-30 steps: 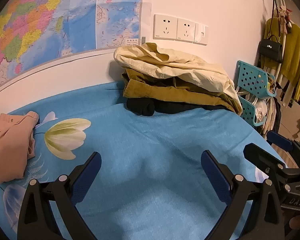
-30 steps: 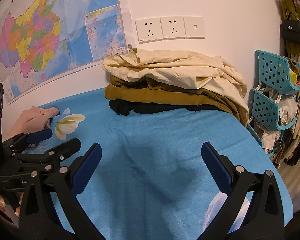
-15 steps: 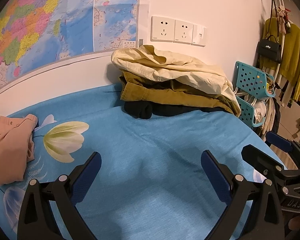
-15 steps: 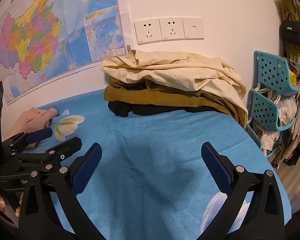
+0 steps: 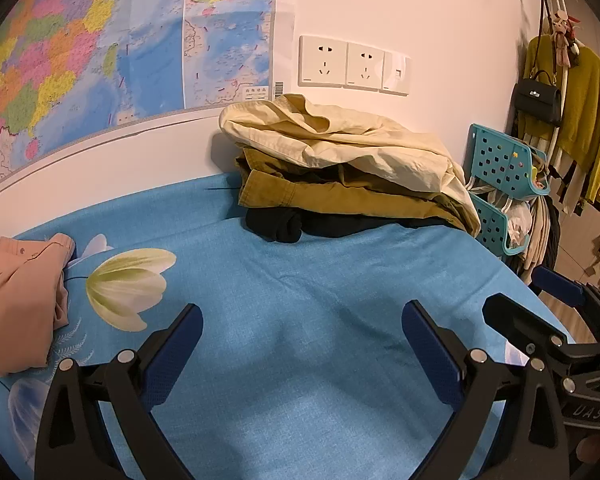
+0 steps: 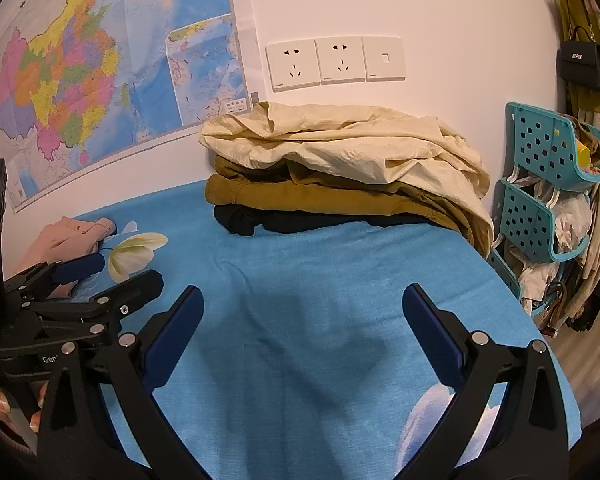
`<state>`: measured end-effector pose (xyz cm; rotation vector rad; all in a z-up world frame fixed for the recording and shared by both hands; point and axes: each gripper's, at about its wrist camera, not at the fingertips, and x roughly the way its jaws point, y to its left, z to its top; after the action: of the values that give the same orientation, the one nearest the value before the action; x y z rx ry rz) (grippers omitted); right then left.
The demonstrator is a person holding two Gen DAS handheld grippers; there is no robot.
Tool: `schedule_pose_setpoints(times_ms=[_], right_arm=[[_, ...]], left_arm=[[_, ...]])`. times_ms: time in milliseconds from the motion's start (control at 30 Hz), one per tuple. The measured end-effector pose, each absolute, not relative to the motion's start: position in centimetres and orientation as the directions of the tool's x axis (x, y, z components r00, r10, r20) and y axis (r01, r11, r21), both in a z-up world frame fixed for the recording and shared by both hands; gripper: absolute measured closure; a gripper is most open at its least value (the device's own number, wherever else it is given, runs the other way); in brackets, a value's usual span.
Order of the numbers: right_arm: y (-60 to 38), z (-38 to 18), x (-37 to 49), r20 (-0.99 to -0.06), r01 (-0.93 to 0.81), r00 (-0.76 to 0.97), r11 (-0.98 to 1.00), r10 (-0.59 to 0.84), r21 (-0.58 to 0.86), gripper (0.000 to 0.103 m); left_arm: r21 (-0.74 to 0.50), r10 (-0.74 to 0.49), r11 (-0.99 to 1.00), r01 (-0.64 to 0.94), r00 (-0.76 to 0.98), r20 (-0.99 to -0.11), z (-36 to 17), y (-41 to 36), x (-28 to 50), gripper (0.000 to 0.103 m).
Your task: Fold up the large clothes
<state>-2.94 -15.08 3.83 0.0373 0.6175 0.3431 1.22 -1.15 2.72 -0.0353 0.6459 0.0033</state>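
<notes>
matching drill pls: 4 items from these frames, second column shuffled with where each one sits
Items:
1. cream garment
2. black garment
3. pink garment
4. black handbag

Places:
A. hanging on the rack by the right wall
B. bottom of the pile against the wall
C. alone on the bed sheet, left side, by the printed tulip
D. top of the pile, below the wall sockets

Pairs: 1-D, 2-B, 3-C, 4-A

Both the left tool and the right tool are open and empty above the blue sheet.

Pink garment (image 5: 16,300) cut by left edge.
</notes>
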Motion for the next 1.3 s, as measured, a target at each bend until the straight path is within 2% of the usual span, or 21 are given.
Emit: schedule_pose_setpoints(times_ms=[1067,1300], right_arm=[[-15.1,4.1,-1.6,-0.562,-0.332,0.754,0.936,0.340,0.120,0.005],[-15.0,5.3,1.2,-0.543,-0.376,0.770,0.926,0.336,0.042,0.005]], left_arm=[[-0.056,-0.033,0.998,-0.004,0.778,-0.627,2.4,-0.7,2.4,0.007],[-0.062,-0.029,0.998,-0.013,0.773,-0.634,2.9,-0.3,5.5,0.007]])
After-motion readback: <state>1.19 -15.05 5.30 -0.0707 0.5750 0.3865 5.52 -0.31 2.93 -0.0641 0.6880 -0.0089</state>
